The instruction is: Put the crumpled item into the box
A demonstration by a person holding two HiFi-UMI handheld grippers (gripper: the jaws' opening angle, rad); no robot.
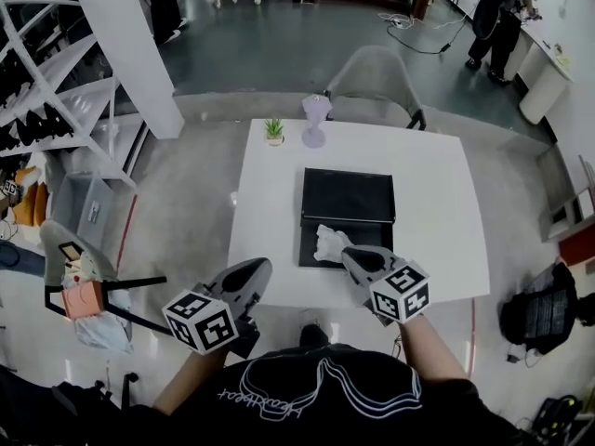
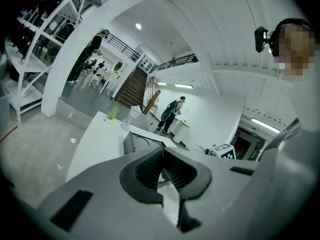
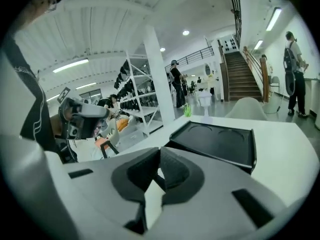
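Note:
A white crumpled item (image 1: 330,242) lies on the near half of the flat black box (image 1: 349,196), which sits in the middle of the white table (image 1: 437,221). My right gripper (image 1: 350,255) hovers at the box's near edge, its tip right beside the crumpled item, jaws together. In the right gripper view the pads (image 3: 167,166) meet with nothing seen between them, and the black box (image 3: 215,141) stretches away to the right; the crumpled item is hidden there. My left gripper (image 1: 255,271) hangs at the table's near left edge, shut and empty, its pads (image 2: 150,169) closed.
A small green plant (image 1: 274,130) and a pale purple vase (image 1: 315,119) stand at the table's far edge, with a grey chair (image 1: 376,80) behind. Shelving (image 1: 37,72) and a grey bin (image 1: 85,207) stand left. A person (image 1: 497,15) stands far right.

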